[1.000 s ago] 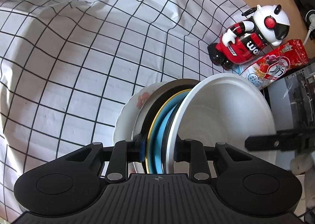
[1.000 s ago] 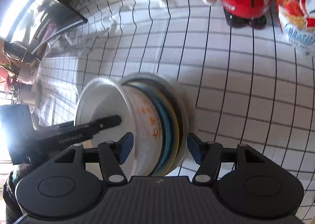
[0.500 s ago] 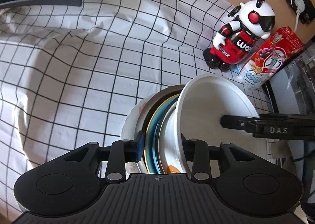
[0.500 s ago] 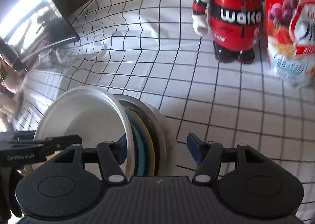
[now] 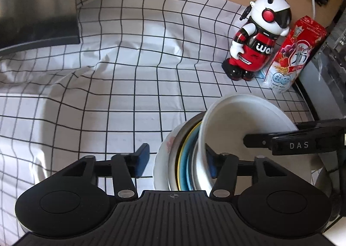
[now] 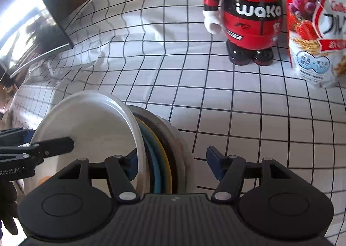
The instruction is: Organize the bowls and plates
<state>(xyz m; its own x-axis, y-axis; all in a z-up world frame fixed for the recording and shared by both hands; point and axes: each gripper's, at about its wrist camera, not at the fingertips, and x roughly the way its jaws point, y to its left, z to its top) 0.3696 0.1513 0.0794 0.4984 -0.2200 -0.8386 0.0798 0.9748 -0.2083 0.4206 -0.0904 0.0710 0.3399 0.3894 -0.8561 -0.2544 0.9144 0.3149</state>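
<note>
Both claws point steeply down at one stack of dishes standing on edge on the counter (image 5: 134, 99), which is covered in a white black-grid cloth. Left claw (image 5: 176, 162) is opening: its left pad is clear of the stack with cloth visible in the gap, and its right pad sits inside the white bowl (image 5: 237, 122), at the wall; whether it presses, can't tell. Right claw (image 6: 172, 166) is at mid width, straddling the stack: left pad inside the bowl against the wall, right pad off the outermost plate with a gap, so no grip visible. Stack order from the bowl outward: blue plate (image 6: 154, 166), yellow-rimmed plate (image 6: 164, 159), dark plate (image 6: 173, 148), white plate with pinkish print (image 5: 161, 159). The bowl's opening is empty apart from the claw fingers reaching in. Toy robot (image 5: 257, 45) and cereal bag (image 5: 292, 55) stand well apart at the back of the counter.
</note>
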